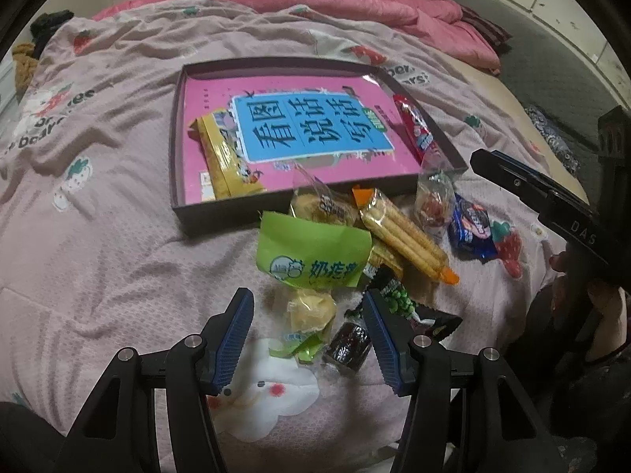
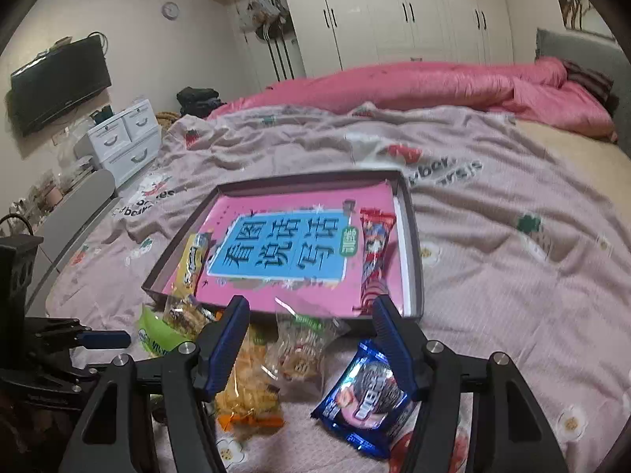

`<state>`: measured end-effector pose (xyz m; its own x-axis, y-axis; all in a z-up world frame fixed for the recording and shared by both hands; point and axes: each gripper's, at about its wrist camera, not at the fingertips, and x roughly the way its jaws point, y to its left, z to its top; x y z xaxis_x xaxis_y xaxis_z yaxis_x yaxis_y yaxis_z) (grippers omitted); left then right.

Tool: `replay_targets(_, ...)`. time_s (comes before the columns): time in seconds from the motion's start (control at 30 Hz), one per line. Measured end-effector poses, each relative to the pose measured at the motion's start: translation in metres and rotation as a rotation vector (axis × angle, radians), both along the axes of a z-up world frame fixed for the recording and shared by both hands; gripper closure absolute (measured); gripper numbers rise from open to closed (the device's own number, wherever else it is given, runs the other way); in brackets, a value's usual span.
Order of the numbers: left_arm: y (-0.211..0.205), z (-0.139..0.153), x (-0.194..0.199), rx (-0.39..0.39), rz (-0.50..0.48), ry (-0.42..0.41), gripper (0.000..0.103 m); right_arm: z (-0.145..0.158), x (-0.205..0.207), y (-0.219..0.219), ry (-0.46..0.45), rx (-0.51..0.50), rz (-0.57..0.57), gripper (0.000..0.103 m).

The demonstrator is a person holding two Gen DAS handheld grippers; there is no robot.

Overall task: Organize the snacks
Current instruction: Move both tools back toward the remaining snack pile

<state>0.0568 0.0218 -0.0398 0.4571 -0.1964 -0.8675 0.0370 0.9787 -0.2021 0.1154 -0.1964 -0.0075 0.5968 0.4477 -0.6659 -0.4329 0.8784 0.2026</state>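
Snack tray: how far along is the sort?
Done: two packets lie in the tray, a yellow bar at its left side and a red bar at its right. In hand: nothing; the left tool hangs open above a small pale-yellow snack, and the right tool is open too. Left: the pile in front of the tray, including the green packet, biscuit sticks and blue cookie pack.

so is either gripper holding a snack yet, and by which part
Nothing is held: the left gripper and the right gripper are both open above the loose snacks.
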Motion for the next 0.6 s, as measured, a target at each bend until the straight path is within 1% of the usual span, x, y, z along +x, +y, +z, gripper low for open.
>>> replay_targets(0.33,-0.002,-0.013,0.003,-0.001,-0.004,0.039,0.043,-0.015,-0.002,0.010,0.060,-0.023,0.037,0.039)
replay_targets(0.6,0.000,-0.023,0.007,0.000,0.007,0.068,0.043,-0.023,0.003,0.013,0.096,-0.013,0.054,0.039)
